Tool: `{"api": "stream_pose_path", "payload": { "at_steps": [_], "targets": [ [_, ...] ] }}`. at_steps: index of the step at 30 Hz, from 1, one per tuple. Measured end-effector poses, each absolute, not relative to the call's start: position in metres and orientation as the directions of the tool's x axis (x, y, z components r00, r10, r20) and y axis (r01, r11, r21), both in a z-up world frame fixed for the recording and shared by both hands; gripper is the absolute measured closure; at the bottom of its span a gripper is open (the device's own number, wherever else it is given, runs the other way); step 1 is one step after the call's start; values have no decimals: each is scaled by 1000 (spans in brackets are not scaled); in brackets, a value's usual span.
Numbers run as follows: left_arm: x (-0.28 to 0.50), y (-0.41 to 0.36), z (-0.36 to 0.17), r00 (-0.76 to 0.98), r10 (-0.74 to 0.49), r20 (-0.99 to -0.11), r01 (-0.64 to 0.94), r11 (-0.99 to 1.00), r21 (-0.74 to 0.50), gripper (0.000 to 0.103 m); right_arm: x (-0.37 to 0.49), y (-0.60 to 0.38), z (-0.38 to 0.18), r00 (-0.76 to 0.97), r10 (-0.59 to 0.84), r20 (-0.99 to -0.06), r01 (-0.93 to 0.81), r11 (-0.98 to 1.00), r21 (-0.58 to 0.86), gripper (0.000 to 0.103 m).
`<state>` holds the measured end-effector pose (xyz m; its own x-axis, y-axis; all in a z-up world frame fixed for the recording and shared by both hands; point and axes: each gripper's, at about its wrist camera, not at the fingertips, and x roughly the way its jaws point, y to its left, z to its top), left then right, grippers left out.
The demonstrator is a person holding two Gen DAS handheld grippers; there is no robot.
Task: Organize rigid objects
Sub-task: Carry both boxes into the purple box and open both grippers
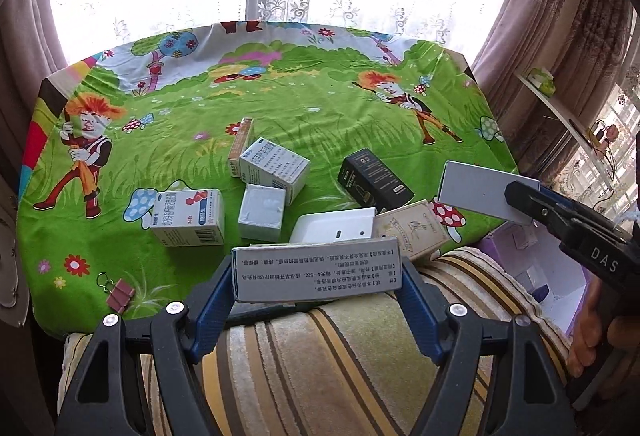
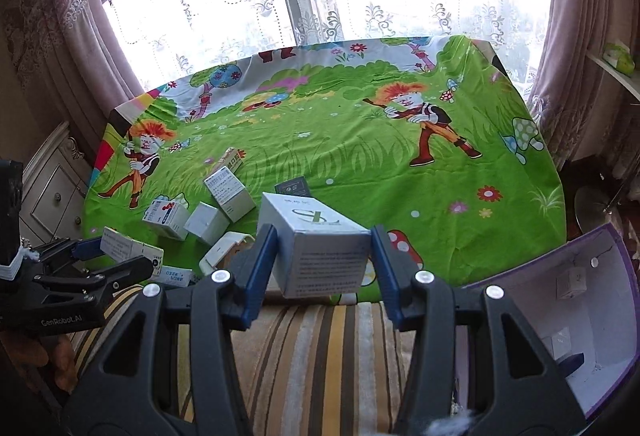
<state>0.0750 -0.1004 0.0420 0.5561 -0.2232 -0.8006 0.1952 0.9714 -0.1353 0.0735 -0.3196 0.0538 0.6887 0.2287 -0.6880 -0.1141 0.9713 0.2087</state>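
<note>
My left gripper is shut on a flat grey box with printed text, its blue pads pressing on the box's two ends over the table's near edge. My right gripper is shut on a white box with a green logo, held above the striped cushion. In the left wrist view the right gripper shows at the right with that box. Several more boxes lie on the green cartoon tablecloth: a red-and-blue medicine box, a small white cube box, a black box, a beige box.
An open purple-edged storage box with small white boxes inside stands to the right, below the table edge. A striped cushion lies in front. A pink binder clip lies near the table's front left. Curtains and a window are behind.
</note>
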Motion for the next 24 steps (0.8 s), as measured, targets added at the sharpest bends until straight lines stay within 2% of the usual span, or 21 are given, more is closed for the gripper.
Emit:
{"api": "stream_pose_path", "payload": {
  "at_steps": [11,24],
  "targets": [
    [62,-189,50,447,-394,-803,380,897,-228,26,34,-394,56,681,71,-729,74,984,165,51],
    [51,-273,44,308,-484,-819,509,811,-288,26,8,-455,52,648,-134,-750,254,966,47,51]
  ]
}}
